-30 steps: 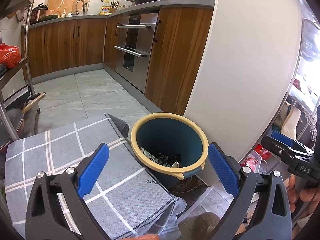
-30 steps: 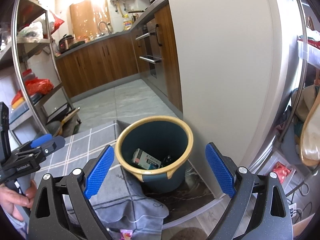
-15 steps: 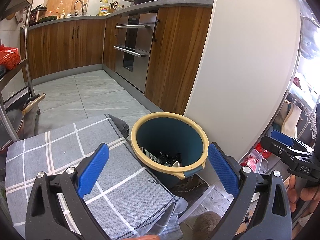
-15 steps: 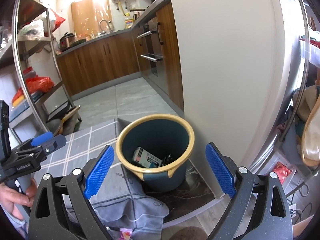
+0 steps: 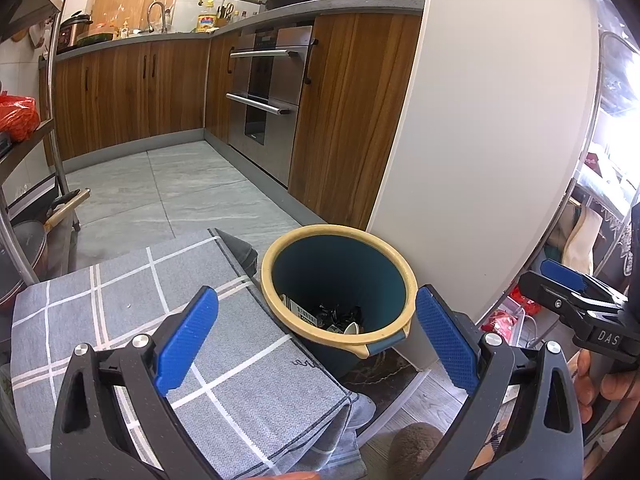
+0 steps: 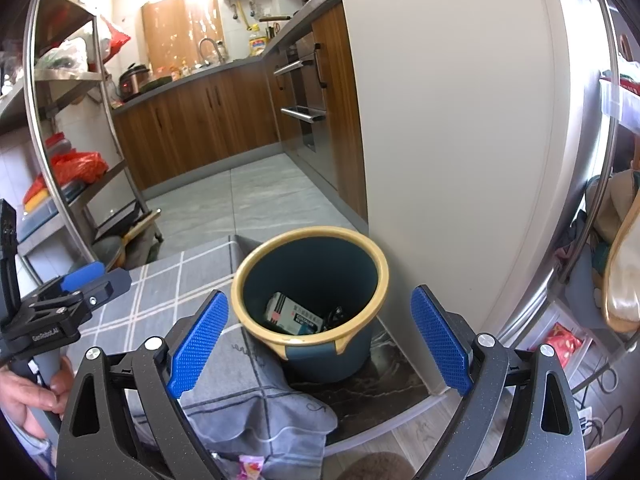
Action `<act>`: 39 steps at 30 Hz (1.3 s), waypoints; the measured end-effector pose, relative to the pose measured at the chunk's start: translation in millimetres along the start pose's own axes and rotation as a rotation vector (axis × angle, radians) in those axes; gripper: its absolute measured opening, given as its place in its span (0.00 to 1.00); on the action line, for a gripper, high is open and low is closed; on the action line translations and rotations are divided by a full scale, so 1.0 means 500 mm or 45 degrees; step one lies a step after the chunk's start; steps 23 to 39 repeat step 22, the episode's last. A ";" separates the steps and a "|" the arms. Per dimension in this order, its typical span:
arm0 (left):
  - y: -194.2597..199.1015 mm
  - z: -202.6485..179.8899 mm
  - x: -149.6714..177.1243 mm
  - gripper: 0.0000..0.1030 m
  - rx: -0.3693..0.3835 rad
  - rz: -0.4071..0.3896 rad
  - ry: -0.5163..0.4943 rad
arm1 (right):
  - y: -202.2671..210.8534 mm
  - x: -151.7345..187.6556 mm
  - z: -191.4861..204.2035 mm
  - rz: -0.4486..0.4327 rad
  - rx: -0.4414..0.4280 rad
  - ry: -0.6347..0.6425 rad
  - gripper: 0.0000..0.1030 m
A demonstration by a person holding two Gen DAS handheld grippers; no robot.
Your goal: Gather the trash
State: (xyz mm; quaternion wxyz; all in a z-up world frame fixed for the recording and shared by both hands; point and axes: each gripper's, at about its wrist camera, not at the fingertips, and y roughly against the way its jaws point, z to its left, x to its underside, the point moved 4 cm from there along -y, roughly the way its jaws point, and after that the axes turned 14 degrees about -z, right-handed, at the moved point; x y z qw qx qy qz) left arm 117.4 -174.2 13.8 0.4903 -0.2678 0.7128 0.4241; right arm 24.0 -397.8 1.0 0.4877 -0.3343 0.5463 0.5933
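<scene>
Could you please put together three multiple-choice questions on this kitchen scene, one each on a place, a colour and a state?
1. Where does the trash bin stand?
A. Under the sink
B. On the floor between the grey checked cloth and the pale panel
C. On the metal shelf

2. What colour is the bin's rim?
A. Red
B. White
C. Yellow

3. How are the right gripper and left gripper set?
A. Both open and empty
B. Both shut on a carton
C. One open, one shut

Answers:
1 B, the cloth lies at one side and the panel rises at the other.
2 C, a yellow band rings the dark teal wall.
3 A, blue fingers stand wide apart in both views, with nothing between.
</scene>
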 end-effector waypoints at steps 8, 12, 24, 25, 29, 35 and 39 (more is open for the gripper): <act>0.004 -0.007 0.000 0.94 0.031 -0.022 0.007 | 0.000 0.002 0.000 0.001 0.000 0.001 0.90; 0.006 -0.007 -0.002 0.94 0.042 -0.029 0.013 | 0.000 0.001 0.000 0.002 0.000 0.002 0.90; 0.003 0.001 -0.002 0.94 0.010 -0.015 0.013 | 0.000 0.000 0.001 0.002 -0.001 0.000 0.90; 0.003 0.001 -0.002 0.94 0.010 -0.015 0.013 | 0.000 0.000 0.001 0.002 -0.001 0.000 0.90; 0.003 0.001 -0.002 0.94 0.010 -0.015 0.013 | 0.000 0.000 0.001 0.002 -0.001 0.000 0.90; 0.003 0.001 -0.002 0.94 0.010 -0.015 0.013 | 0.000 0.000 0.001 0.002 -0.001 0.000 0.90; 0.003 0.001 -0.002 0.94 0.010 -0.015 0.013 | 0.000 0.000 0.001 0.002 -0.001 0.000 0.90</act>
